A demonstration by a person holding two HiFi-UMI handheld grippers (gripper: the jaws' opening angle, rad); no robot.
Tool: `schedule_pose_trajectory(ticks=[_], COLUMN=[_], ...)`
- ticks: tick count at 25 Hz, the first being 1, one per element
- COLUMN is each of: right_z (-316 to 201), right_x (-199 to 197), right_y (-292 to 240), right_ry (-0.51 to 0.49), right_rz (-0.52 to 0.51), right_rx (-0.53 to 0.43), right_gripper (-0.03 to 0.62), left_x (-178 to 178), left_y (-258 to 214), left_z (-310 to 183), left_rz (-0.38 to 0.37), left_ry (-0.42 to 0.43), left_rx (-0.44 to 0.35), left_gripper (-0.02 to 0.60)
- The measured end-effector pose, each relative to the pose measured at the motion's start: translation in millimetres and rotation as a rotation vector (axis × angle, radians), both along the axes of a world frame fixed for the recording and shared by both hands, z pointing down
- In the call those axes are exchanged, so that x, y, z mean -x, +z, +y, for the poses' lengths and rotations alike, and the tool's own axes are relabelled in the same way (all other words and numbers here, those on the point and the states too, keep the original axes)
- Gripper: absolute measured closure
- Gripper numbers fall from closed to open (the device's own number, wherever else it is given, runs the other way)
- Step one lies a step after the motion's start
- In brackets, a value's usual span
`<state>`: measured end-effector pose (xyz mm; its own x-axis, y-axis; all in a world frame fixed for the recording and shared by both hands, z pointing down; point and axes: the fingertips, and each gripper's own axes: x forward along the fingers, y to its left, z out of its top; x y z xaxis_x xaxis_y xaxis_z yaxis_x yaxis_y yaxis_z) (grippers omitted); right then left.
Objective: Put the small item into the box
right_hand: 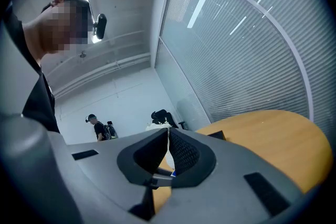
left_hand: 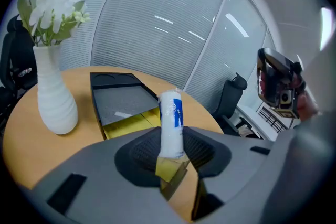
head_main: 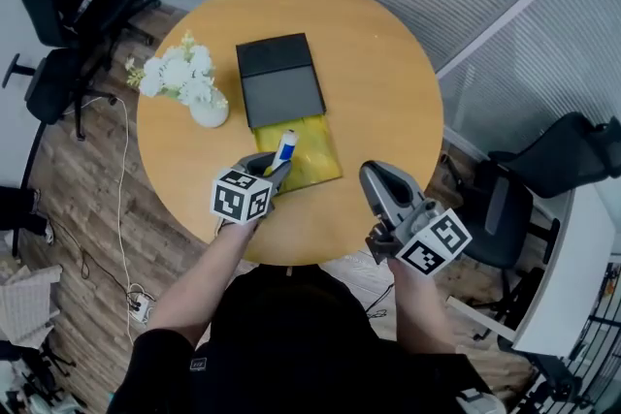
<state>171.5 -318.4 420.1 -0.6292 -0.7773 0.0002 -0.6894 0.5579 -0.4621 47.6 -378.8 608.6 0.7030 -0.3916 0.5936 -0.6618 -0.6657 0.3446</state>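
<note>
Small white cylindrical tube with blue label (left_hand: pixel 170 118) pinched near lower end between pads of left gripper (left_hand: pixel 170 160). Upper end juts toward open black rectangular box (left_hand: pixel 118 102). Not in box yet: held over shiny yellow lid flap (left_hand: pixel 126 124) at box's near edge.

Probably light and stiff. Glossy wrap likely slippery, round body could pivot in pads. Safer taken mid-body, across the width.

Right gripper (right_hand: pixel 168 150) pressed together, nothing between the jaws.

Head view alone gives layout from above: whole box on round wooden table (head_main: pixel 388 82), right gripper well apart from box. Left gripper view alone gives pad contact on tube, plus side of white ceramic vase with white flowers (left_hand: pixel 52 97).
</note>
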Motion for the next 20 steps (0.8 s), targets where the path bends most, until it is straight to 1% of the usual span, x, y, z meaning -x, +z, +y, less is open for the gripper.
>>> schedule_pose_trajectory(ticks=[8, 11, 13, 16, 20], right_z=[5.9, 9.0, 10.3, 10.7, 9.7], right_x=[-19.1, -26.7, -31.6, -37.2, -42.2], right_y=[22.1, 28.2, 30.6, 31.7, 31.1], right_ry=[0.047, 0.067, 0.079, 0.089, 0.093], right_rz=[-0.01, -0.013, -0.017, -0.021, -0.029], right_rx=[0.047, 0.06, 0.065, 0.067, 0.068], right_gripper=[0.556, 0.556, 0.556, 0.556, 0.556], left_x=[-14.0, -16.6, -16.5, -17.6, -20.4], left_y=[31.9, 43.7, 52.2, 60.6, 68.2], left_z=[-10.8, -13.7, -14.9, -15.7, -15.4], left_rz=[-0.083, -0.151, -0.199, -0.237, -0.274], left_ry=[0.06, 0.093, 0.106, 0.114, 0.129], left_rx=[0.021, 0.016, 0.029, 0.05, 0.058], left_gripper=[0.442, 0.442, 0.442, 0.456, 0.471])
